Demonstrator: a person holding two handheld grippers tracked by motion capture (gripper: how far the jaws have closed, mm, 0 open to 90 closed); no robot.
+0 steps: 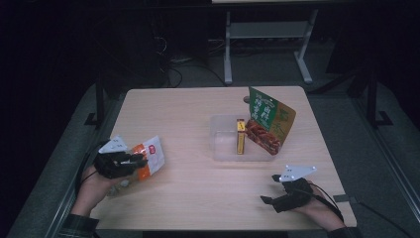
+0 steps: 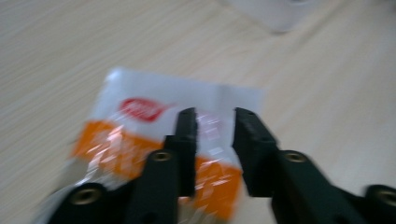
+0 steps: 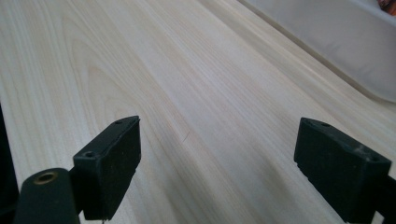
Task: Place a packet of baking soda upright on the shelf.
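Orange-and-white crinkly snack packet (image 1: 147,159) pinched in narrowed left gripper (image 1: 130,159) near table's (image 1: 188,198) left edge, likely bound for clear plastic bin (image 1: 224,144) mid-table; right gripper (image 1: 271,189) waits wide, empty.

A clear tray with snacks on a pale wooden bench

The bench (image 1: 198,114) carries a clear plastic tray (image 1: 223,134) right of its middle. Inside it a yellow-and-red stick pack (image 1: 240,136) lies flat, and just beside that a green snack bag (image 1: 270,121) with red contents pictured leans tilted against the tray's right end. Beyond the bench's far edge, white metal legs (image 1: 228,49) stand on the dark floor.
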